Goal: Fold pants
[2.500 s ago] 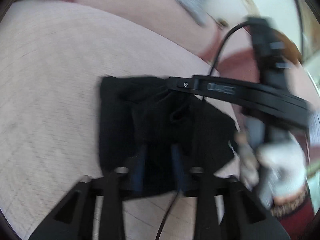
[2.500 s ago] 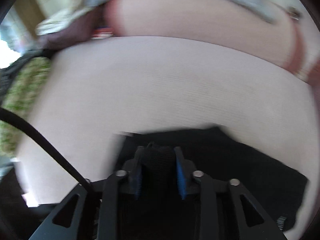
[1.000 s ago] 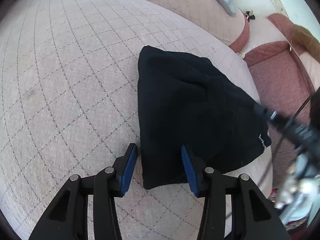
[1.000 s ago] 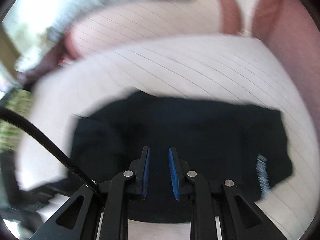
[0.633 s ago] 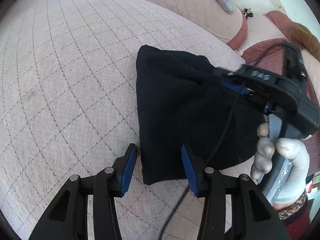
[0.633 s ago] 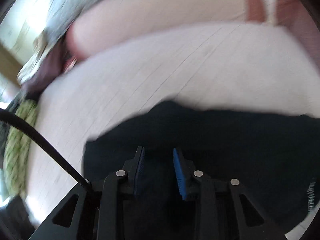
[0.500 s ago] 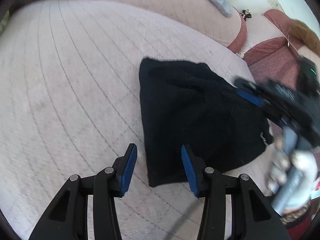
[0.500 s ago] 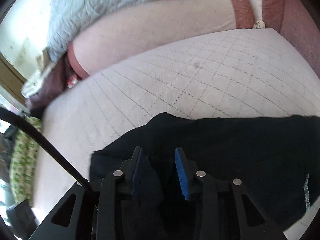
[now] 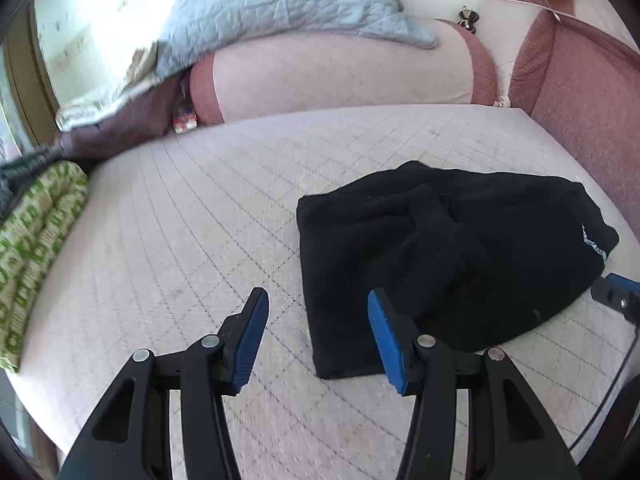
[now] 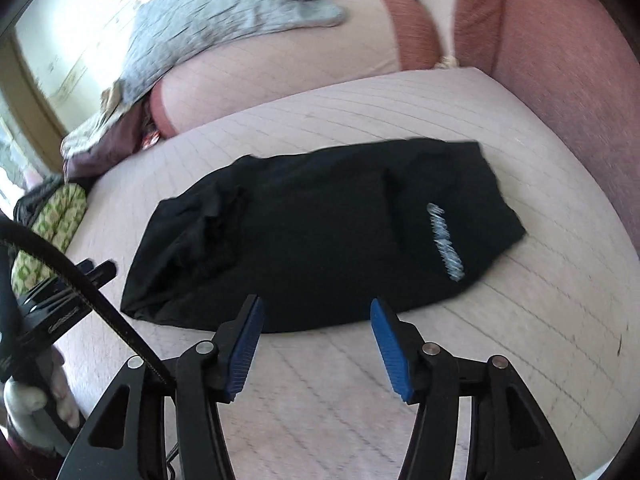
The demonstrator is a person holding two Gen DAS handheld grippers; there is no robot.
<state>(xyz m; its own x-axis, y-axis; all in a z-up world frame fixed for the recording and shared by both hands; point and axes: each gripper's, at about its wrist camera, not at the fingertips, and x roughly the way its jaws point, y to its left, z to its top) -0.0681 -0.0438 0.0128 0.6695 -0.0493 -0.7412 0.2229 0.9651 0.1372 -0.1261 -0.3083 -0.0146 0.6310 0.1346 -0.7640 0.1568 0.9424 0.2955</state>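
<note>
The black pants [image 9: 448, 252] lie folded in a compact bundle on the pink quilted mattress [image 9: 180, 240]. In the right wrist view the pants [image 10: 320, 236] show a pale printed logo [image 10: 444, 240] near their right end. My left gripper [image 9: 316, 334] is open and empty, hovering just off the bundle's near left corner. My right gripper [image 10: 316, 344] is open and empty, just short of the bundle's near edge. The right gripper's tip shows at the right edge of the left wrist view [image 9: 620, 296]. The left gripper and the hand holding it show at the left of the right wrist view [image 10: 52, 320].
A pink bolster [image 9: 340, 76] with a grey-blue quilted blanket [image 9: 272, 4] lies along the far side. A red padded headboard [image 9: 580, 92] rises at the right. A green patterned cloth [image 9: 32, 248] lies at the mattress's left edge. A black cable [image 10: 80, 300] crosses the right wrist view.
Both grippers have let go of the pants and pulled back from the bundle. The right jaws have opened wide. The pants now lie flat and folded.
</note>
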